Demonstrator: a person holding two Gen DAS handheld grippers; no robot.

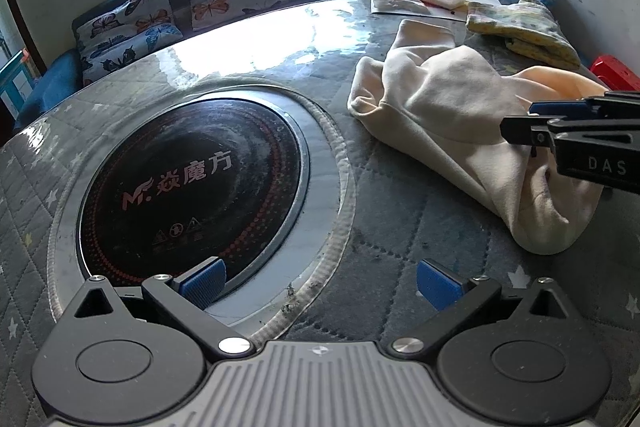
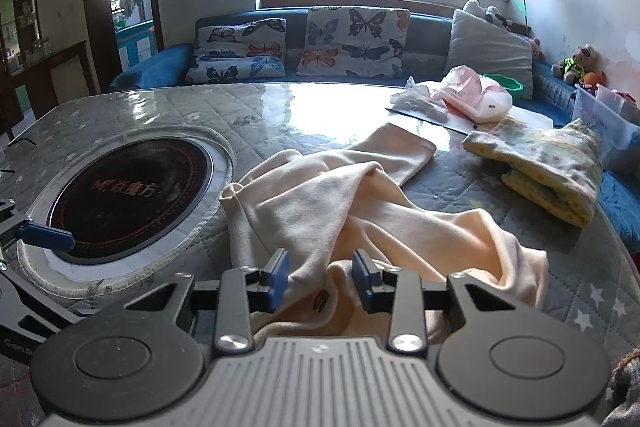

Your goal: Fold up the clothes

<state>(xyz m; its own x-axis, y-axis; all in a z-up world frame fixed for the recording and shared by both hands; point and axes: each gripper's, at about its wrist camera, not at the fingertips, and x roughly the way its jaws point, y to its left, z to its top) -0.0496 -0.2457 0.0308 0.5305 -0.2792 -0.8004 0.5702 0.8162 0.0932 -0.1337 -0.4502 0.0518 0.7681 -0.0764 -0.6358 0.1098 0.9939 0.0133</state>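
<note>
The round black glass induction cooktop, sunk into the quilted grey star-print table cover under clear glossy plastic, serves as the landmark. Leftmost, the left gripper hovers over the cooktop's near rim, its blue ribbed pads spread wide and holding nothing. To the right of the cooktop lies the crumpled cream-coloured soft knit garment, the piece to fold; one long sleeve or leg runs away from the cooktop toward the far side of the table. The right gripper sits at the garment's near edge, pads partly parted with a raised ridge of cloth between them; they do not look clamped, though I cannot tell whether either pad touches the fabric. Farther right of the cooktop rests a folded yellow floral-print cloth, and behind it a crinkled pink and white plastic bag.

Likely troubles, as I judge them: the knit is limp and bunched in several layers, so closing here may catch only the top layer, or more layers than intended, and the fold would come out skewed. The plastic cover looks slick, so the whole garment may slide rather than spread when pulled. A wide sweep could drag cloth over the cooktop, or nudge the folded yellow cloth.
</note>
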